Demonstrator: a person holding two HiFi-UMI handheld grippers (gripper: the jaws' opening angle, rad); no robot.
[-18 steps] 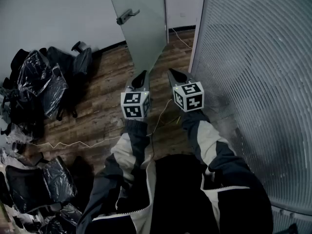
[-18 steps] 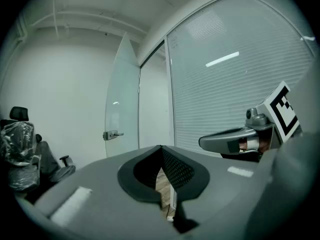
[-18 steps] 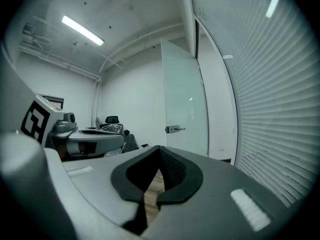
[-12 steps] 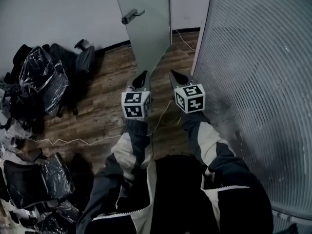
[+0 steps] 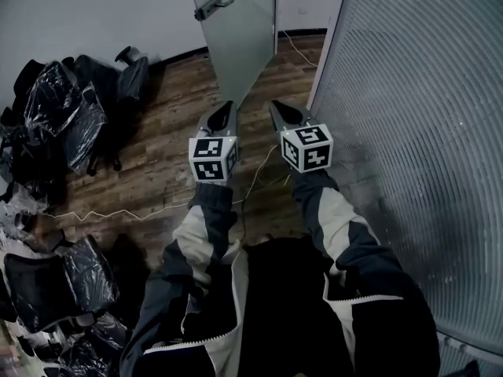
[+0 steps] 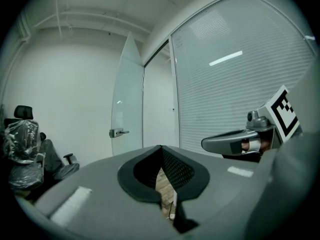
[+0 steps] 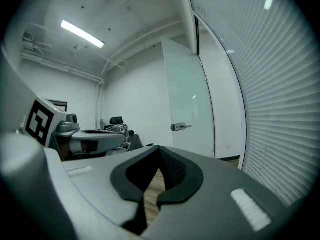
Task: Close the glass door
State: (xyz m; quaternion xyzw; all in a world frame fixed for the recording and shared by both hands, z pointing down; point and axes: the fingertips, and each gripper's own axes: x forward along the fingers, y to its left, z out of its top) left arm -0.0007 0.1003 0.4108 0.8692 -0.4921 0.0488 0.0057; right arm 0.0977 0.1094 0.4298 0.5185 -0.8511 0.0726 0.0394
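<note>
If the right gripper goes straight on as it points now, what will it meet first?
Most likely the glass door, near its handle; nothing shows between it and the right gripper. Depth is unclear, though.

left gripper (image 5: pixel 227 108): grey moulded shell, narrowing to a dark nose.
right gripper (image 5: pixel 277 108): same again, grey shell and dark tapered nose.
left marker cube (image 5: pixel 212 159): white faces, bold black square patterns.
right marker cube (image 5: pixel 306 148): matching white cube, black blocky markings on every face we can see.
fingers (image 6: pixel 177 170): black, with a fine mesh-like texture on the inner face, set in a rounded dark collar.
shell patch (image 7: pixel 247 206): small pale rectangle on the grey top.
left sleeve (image 5: pixel 196 234): dark, with a pale cream panel along the forearm.
right sleeve (image 5: pixel 338 226): dark with the same pale panel.
jacket front (image 5: pixel 283 305): black.
zip (image 5: pixel 189 340): thin white line down the opening.
</note>
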